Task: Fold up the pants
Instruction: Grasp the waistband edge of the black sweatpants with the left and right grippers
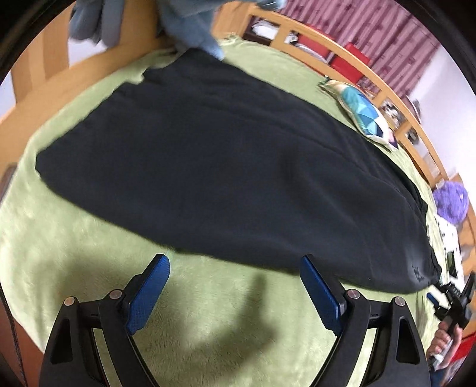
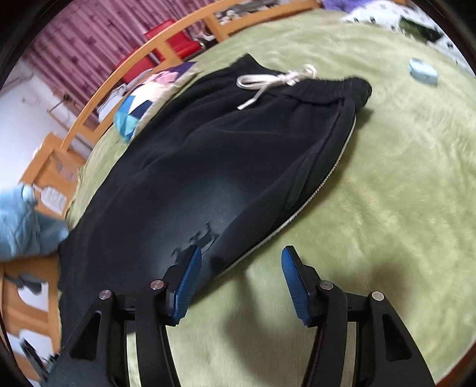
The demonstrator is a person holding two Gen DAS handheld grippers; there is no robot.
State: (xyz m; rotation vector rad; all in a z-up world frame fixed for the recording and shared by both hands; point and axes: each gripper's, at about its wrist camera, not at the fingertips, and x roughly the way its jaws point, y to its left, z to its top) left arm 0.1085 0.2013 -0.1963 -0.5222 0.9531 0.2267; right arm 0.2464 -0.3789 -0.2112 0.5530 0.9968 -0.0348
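Note:
Black pants point(image 1: 226, 166) lie flat on a green blanket point(image 1: 74, 238), legs laid one over the other. In the right wrist view the pants point(image 2: 184, 178) show their elastic waistband with a white drawstring point(image 2: 273, 80) at the far end and a white side stripe along the right edge. My left gripper point(image 1: 235, 262) is open and empty, hovering just before the near edge of the pants. My right gripper point(image 2: 241, 253) is open and empty above the pants' near right edge. The right gripper also shows in the left wrist view point(image 1: 452, 300), held in a hand.
A patterned cushion point(image 1: 363, 113) lies beside the pants, also in the right wrist view point(image 2: 148, 98). Blue cloth point(image 1: 190, 26) hangs at the far end. A wooden bed rail point(image 1: 342, 53) borders the blanket. A small blue object point(image 2: 422, 71) lies far right; a purple plush point(image 1: 449, 202) sits at the edge.

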